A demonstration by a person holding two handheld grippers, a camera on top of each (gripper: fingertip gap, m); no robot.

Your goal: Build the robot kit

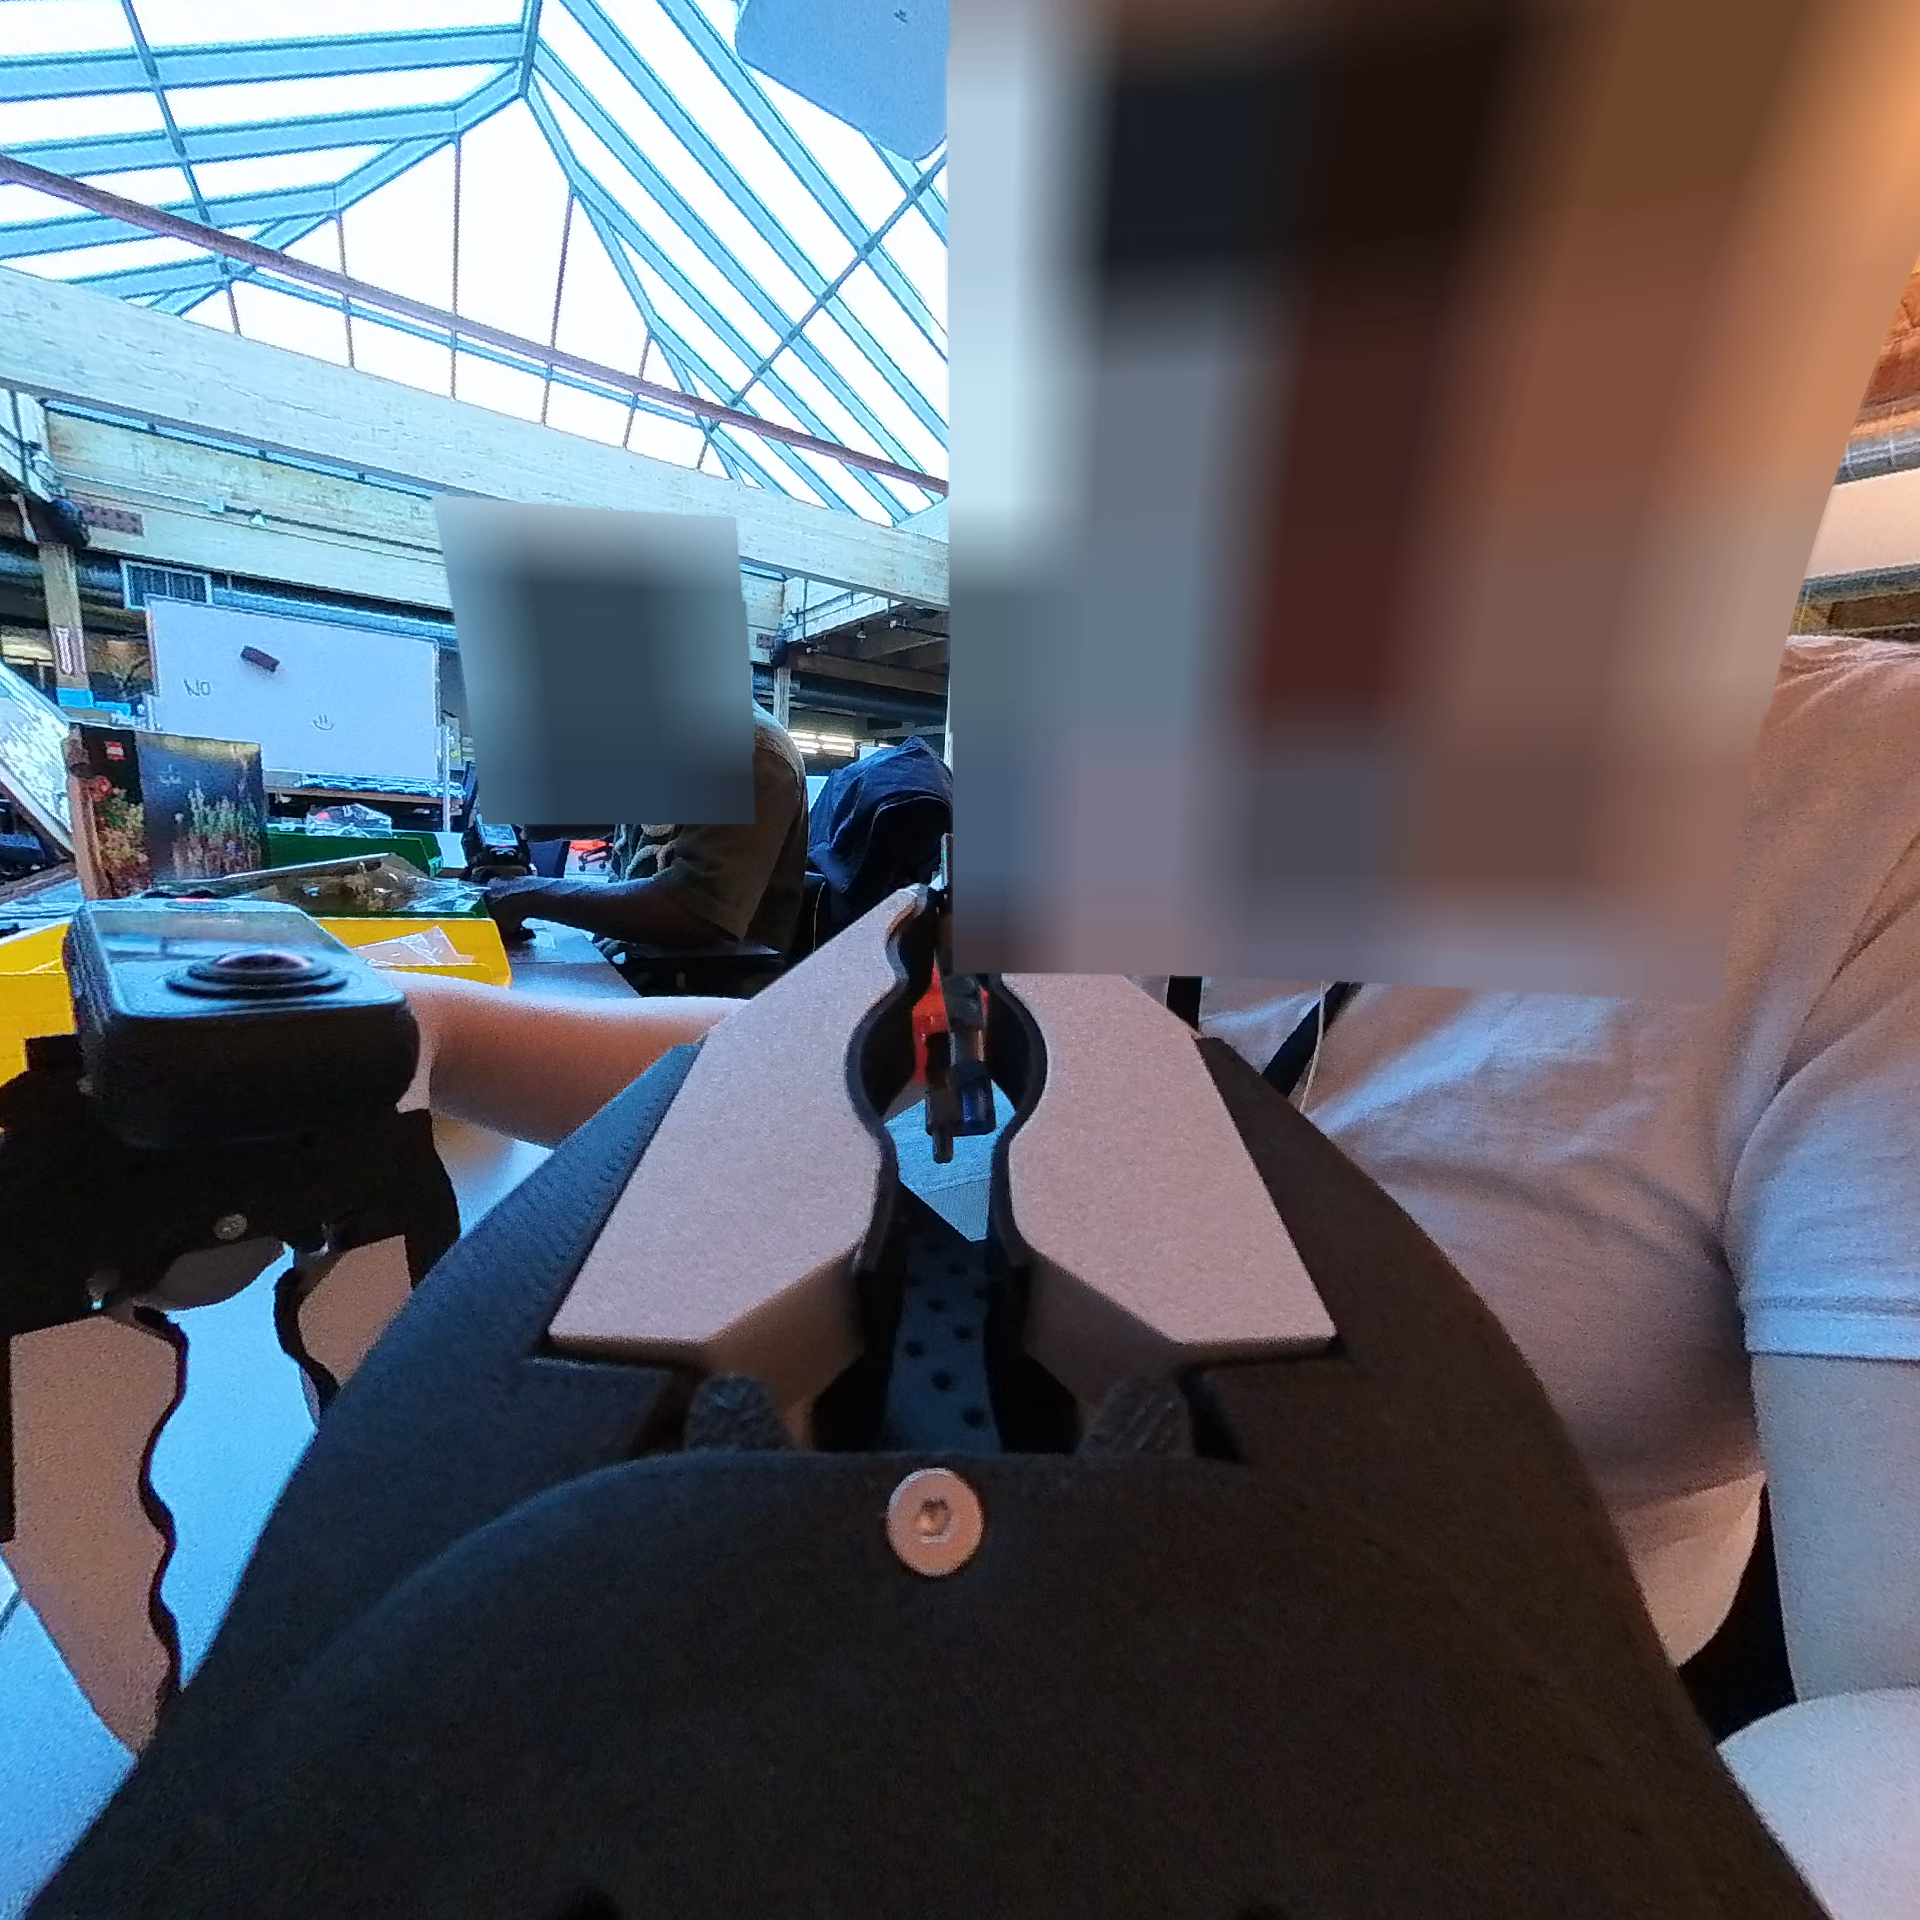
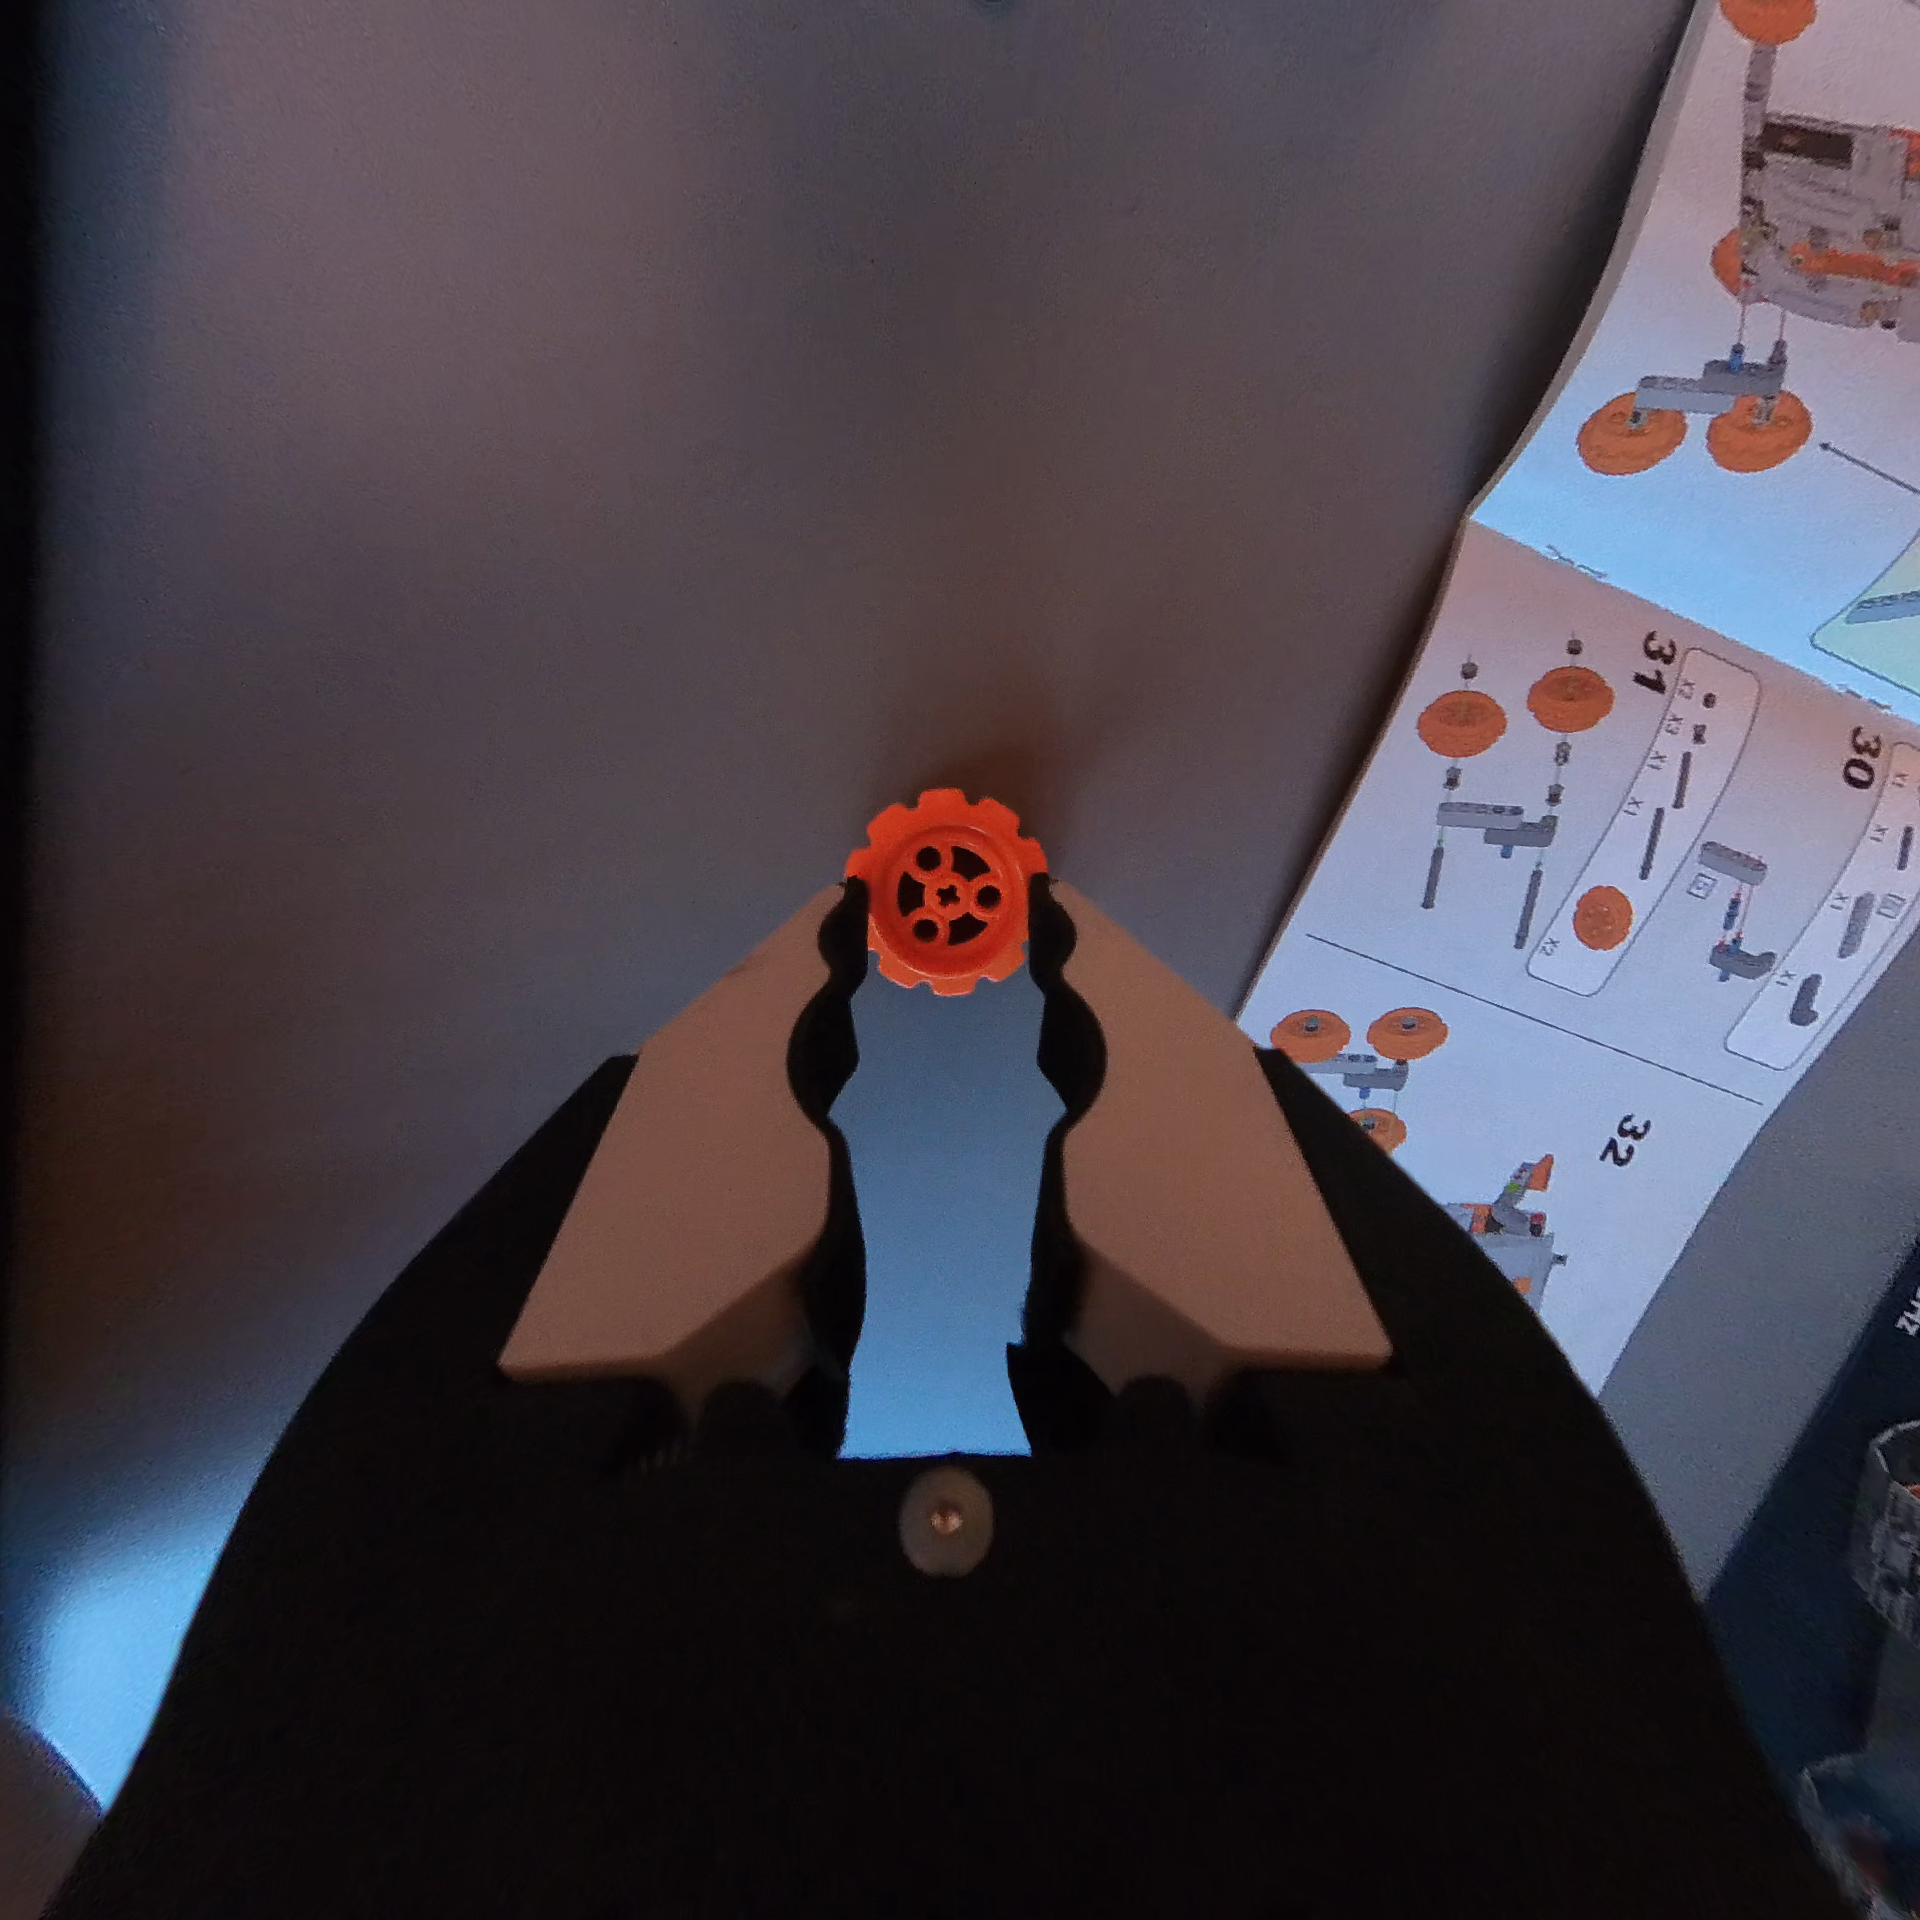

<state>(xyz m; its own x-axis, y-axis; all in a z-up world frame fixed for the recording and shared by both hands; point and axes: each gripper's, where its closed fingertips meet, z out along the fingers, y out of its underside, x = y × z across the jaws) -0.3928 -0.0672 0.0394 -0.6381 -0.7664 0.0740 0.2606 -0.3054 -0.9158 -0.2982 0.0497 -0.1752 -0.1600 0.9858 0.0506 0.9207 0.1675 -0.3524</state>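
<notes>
- Fingers of the left gripper [image 1: 961, 997] stand close together, tilted upward, clamped on a small assembly of toy-brick parts [image 1: 954, 1049]: a thin dark axle with a blue piece and an orange piece on it, caught between the fingertips.
- Fingers of the right gripper [image 2: 948, 914] point down at the table [image 2: 520, 416] and are clamped on an orange toothed wheel [image 2: 943, 891], one fingertip on each side of its rim; the wheel's spoked face looks toward the camera.
- Grey table surface fills most of the right wrist view.
- An open instruction booklet [image 2: 1621, 790] lies on the table to the right of the wheel, well apart from it, its pages showing build diagrams with orange wheels.
- In the left wrist view the right gripper [image 1: 229, 1101], with a camera on top, shows at the left edge.
- Behind it sits a yellow bin [image 1: 457, 951].
</notes>
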